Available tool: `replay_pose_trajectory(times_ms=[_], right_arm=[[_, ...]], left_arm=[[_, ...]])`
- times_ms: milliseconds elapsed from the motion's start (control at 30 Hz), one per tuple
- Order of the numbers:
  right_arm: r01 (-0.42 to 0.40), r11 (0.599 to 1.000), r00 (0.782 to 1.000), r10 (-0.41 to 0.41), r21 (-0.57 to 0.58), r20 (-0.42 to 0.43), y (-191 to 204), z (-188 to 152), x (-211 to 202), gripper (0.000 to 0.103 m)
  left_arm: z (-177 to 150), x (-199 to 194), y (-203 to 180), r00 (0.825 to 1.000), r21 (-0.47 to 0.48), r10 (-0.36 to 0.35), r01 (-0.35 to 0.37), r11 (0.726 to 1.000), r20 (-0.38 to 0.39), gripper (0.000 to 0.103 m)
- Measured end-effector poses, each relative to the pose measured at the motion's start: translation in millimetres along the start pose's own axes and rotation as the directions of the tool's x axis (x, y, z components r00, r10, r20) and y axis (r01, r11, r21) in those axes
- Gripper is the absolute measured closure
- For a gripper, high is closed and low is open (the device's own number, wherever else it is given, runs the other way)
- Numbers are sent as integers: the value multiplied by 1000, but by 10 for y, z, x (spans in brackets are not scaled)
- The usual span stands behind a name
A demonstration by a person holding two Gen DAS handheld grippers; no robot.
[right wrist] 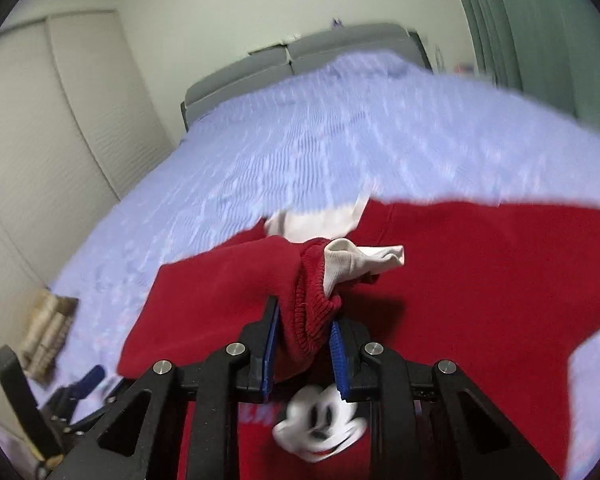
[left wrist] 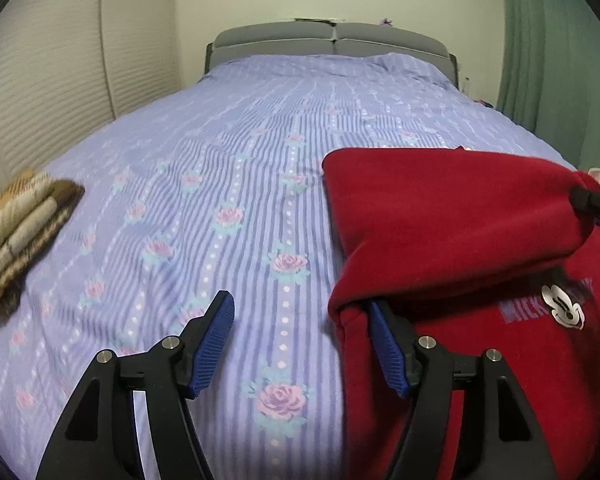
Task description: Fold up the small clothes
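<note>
1. One red sweatshirt fills the right half of the left wrist view, lying on the bed; it also takes up the lower centre of the right wrist view. A sleeve is folded across its body.
2. One white cartoon mouse face is printed on its chest at the right edge of the left wrist view, over blurred blue lettering; the same face shows at the bottom centre of the right wrist view.
3. One ribbed red cuff sits between the blue pads of the right gripper, whose jaws stand close together and pinch it. A white ribbed piece sticks out just above the cuff.
4. Two fingers of the left gripper stand spread wide at the bottom centre of its own view. The left pad is over bare sheet; the right pad touches the sweatshirt's left edge, its tip under a fold. Nothing is pinched between them.
5. One folded pile of brown and cream checked cloth rests at the left edge of the left wrist view, well apart from the sweatshirt; it appears blurred at the lower left of the right wrist view.
6. One lilac bedsheet with stripes and pink roses covers the bed.
7. One grey headboard in two sections stands at the top centre.
8. One green curtain hangs at the upper right.
</note>
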State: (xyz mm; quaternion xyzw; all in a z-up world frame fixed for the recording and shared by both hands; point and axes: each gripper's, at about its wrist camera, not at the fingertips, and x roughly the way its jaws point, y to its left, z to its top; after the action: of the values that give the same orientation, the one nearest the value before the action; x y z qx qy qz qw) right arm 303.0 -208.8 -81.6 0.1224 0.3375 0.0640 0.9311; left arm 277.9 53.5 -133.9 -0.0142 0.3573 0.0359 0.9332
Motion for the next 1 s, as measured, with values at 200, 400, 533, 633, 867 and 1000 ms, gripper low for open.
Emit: replay_pose_trajectory(times_ms=[200,400,533,633,867,1000], right_arm=[[28,995,996,-35,-94,-81,-124,-23,273,80],[20,999,992,-25,-46,-126,-281,-172,342,66],[46,998,991,-50,-35,-121,-318,-192,239,43],[50,998,992,-53,-24,-114,-367,-235,92,42],[45,999,998,-45,-16,-51,-552,-229,-517,32],[45,999,999,-44,-28,9,-711,-134,-939,26]], left_arm=[[-53,96,51,999,-27,-8,7,1000,-41,32],[-59,48,-30,999,64,18,-16,998,-33,26],[-82,-66,-20,999,95,26,-21,995,-47,21],[-98,-233,-8,999,106,24,-19,994,-40,19],[81,-729,-301,1000,168,-14,13,986,6,7],[281,-978,-625,996,175,-71,62,983,47,0]])
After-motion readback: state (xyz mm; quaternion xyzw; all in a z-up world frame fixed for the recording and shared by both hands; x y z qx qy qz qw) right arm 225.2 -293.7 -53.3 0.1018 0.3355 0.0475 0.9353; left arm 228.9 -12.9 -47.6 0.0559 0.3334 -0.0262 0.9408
